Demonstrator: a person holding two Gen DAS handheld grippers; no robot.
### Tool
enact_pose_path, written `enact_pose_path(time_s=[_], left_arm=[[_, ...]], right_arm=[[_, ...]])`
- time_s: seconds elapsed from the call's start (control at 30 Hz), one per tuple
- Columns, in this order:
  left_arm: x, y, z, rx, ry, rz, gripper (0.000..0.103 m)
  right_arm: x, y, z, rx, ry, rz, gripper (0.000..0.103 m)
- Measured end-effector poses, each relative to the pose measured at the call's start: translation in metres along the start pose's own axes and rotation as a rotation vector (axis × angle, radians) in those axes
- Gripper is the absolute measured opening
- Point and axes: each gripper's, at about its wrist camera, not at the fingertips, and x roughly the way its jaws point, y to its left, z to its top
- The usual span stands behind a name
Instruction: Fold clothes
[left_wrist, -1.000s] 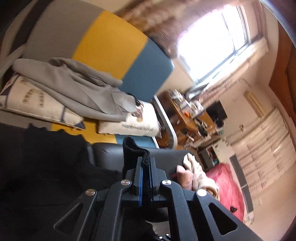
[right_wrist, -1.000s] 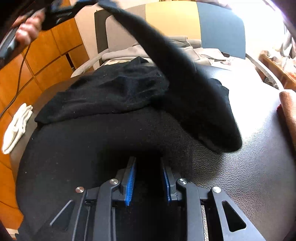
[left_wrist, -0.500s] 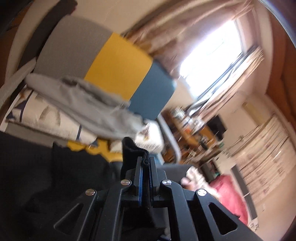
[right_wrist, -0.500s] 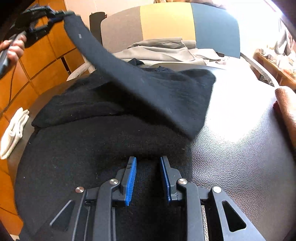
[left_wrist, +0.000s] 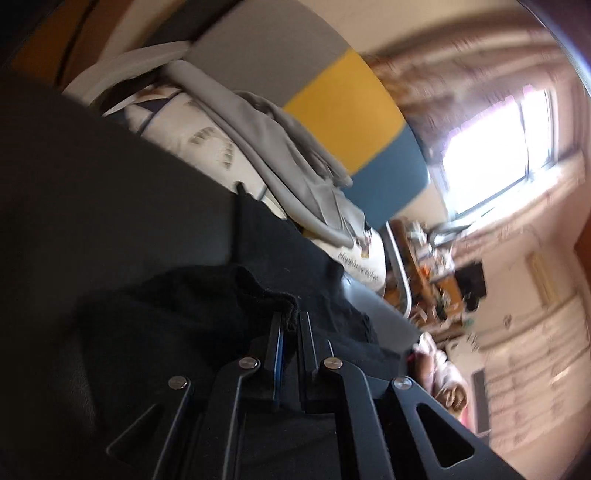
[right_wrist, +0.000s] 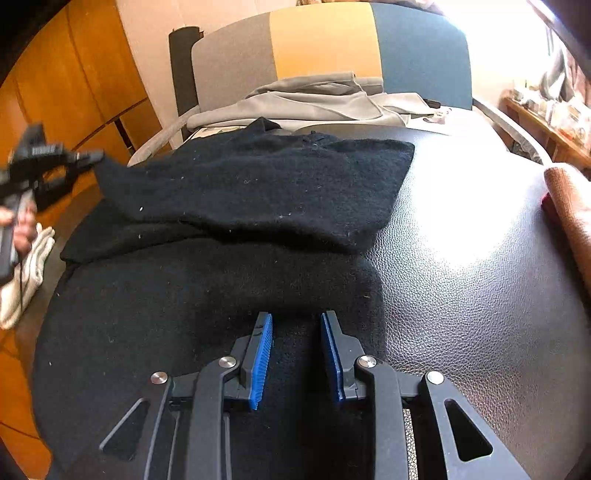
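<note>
A black sweater (right_wrist: 258, 192) lies spread on a black leather surface (right_wrist: 461, 277). One sleeve is folded across its body toward the left edge. My left gripper (right_wrist: 96, 158) is at the far left, shut on the cuff of that sleeve (left_wrist: 286, 308), which bunches between its fingertips in the left wrist view. My right gripper (right_wrist: 295, 317) stands low over the sweater's near hem. Its jaws are opening, with the black fabric lying under the gap and the blue pads (right_wrist: 260, 362) apart from it.
A grey garment (right_wrist: 314, 99) lies on pillows behind the sweater, before a grey, yellow and blue headboard (right_wrist: 325, 40). A brown towel (right_wrist: 569, 199) sits at the right edge. A white cloth (right_wrist: 26, 273) lies low left by orange cabinets. A hand (right_wrist: 22, 229) holds the left gripper.
The left gripper carried the sleeve down and to the left, so the sleeve went from hanging in the air to lying flat across the sweater. The right gripper stayed put.
</note>
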Motion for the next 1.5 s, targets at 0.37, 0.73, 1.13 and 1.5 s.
enact_pose_path(time_s=[0.37,0.73,1.13,1.5], left_arm=[[-0.030,0.060,-0.017,-0.072,-0.057,0.105,0.003],[-0.010,0.077,-0.016,-0.184,0.127,-0.061,0.023],[0.038,0.064,-0.001,-0.201,0.211,0.064,0.032],[0.048,0.050,0.018,-0.211,0.248,0.111,0.031]], right_arm=[[-0.002,-0.005,-0.002,0.025,-0.005,0.023,0.030],[0.002,0.007,-0.001,-0.032,0.001,0.009,0.047],[0.014,0.038,-0.002,-0.188,0.048,-0.048,0.085],[0.014,0.036,-0.003,-0.190,0.045,-0.034,0.088]])
